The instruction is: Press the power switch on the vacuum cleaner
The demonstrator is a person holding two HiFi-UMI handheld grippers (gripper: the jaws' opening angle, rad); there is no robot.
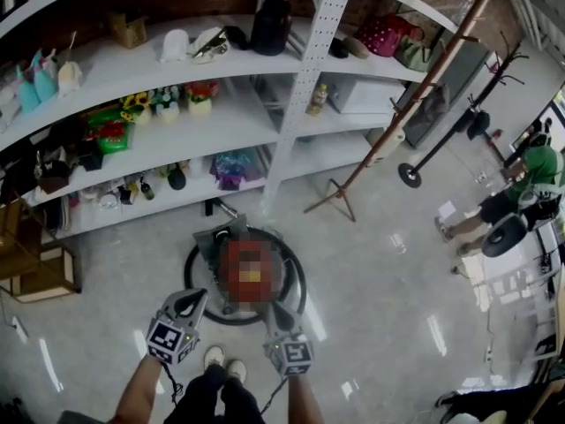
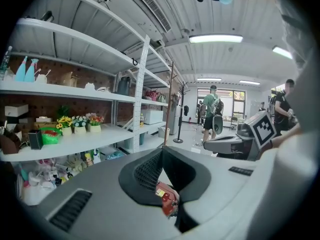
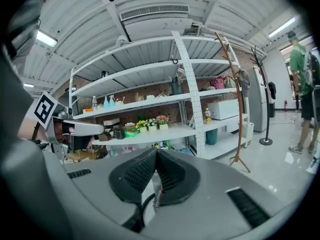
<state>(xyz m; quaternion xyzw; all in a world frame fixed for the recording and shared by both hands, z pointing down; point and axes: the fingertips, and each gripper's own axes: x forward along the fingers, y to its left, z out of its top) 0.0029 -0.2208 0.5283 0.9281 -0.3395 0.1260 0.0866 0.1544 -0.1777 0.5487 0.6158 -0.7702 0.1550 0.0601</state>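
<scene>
White shelving (image 1: 291, 104) curves across in front of me. The vacuum cleaner (image 1: 212, 246) stands on the floor (image 1: 380, 263) below it, just ahead of my feet. I hold my left tongs (image 1: 196, 299) and right tongs (image 1: 274, 312) over its near side, each closed tip to tip and gripping nothing.

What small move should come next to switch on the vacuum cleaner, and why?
Probably lower the right claw toward the vacuum cleaner; it and the left claw hang shut above the machine, touching nothing. The switch is blurred; I cannot place it.
</scene>
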